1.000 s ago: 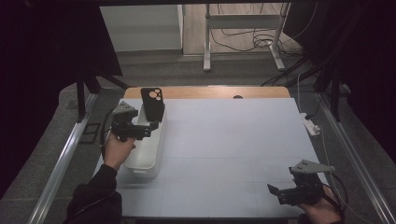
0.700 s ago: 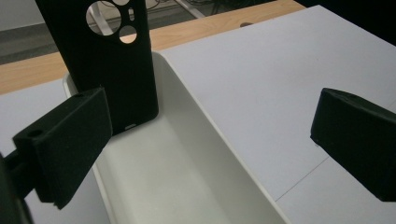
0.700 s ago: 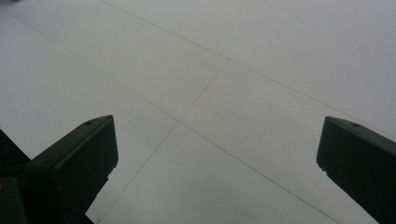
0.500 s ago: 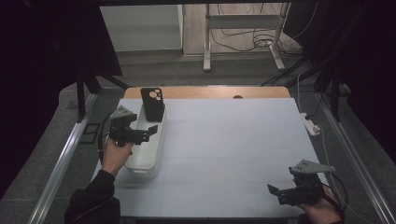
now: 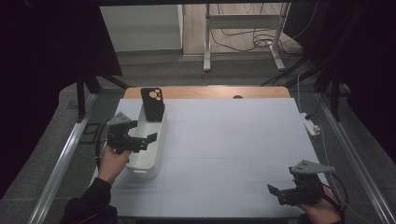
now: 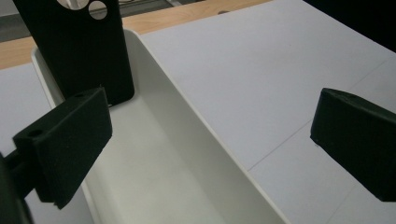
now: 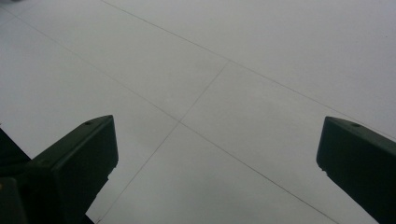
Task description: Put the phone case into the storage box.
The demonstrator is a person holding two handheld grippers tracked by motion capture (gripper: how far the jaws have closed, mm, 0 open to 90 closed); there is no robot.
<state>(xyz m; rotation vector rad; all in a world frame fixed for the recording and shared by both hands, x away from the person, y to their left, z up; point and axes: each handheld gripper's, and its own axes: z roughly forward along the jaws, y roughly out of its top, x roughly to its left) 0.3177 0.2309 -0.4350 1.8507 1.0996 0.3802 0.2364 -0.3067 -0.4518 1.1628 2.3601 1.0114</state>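
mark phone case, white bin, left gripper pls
phone case (image 5: pixel 152 103), high view, middle of its black back, below the camera cutout.
white bin (image 6: pixel 154 154), left gripper view, bare inner floor.
left gripper (image 5: pixel 148 139), high view, midway between its open fingertips, over the bin.

Nothing here can be read. The black phone case (image 5: pixel 152 103) standing in the white bin (image 5: pixel 148 149) carries no brand or lettering on the side I can see, only its camera cut-outs. The bin walls are plain, and the grey desk (image 5: pixel 233 149) shows only thin lines, with no labels, numbers or signs.
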